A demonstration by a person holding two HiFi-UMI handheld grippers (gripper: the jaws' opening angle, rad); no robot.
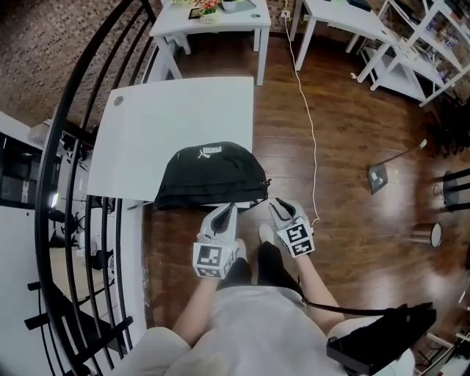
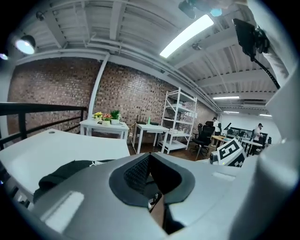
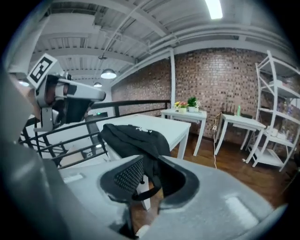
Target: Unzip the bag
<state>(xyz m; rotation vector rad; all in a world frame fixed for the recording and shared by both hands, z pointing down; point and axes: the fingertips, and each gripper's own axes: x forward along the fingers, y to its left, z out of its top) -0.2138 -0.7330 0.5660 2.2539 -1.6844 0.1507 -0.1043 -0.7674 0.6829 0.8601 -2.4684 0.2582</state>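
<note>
A black bag (image 1: pixel 213 172) lies at the near edge of a white table (image 1: pixel 176 110), its right end overhanging the edge. My left gripper (image 1: pixel 228 208) sits against the bag's front edge; in the left gripper view its jaws (image 2: pixel 149 157) are shut tip to tip, with the bag (image 2: pixel 65 171) to their left. Whether they pinch anything is hidden. My right gripper (image 1: pixel 277 205) is just off the bag's right end. In the right gripper view its jaws (image 3: pixel 151 161) stand slightly apart, and a black strap (image 3: pixel 152 180) from the bag (image 3: pixel 133 138) hangs down between them.
A black curved railing (image 1: pixel 66 147) runs along the table's left side. More white tables (image 1: pixel 213 18) and a white shelf unit (image 1: pixel 418 44) stand at the back. A white cable (image 1: pixel 312 139) and a dustpan (image 1: pixel 378 176) lie on the wooden floor to the right.
</note>
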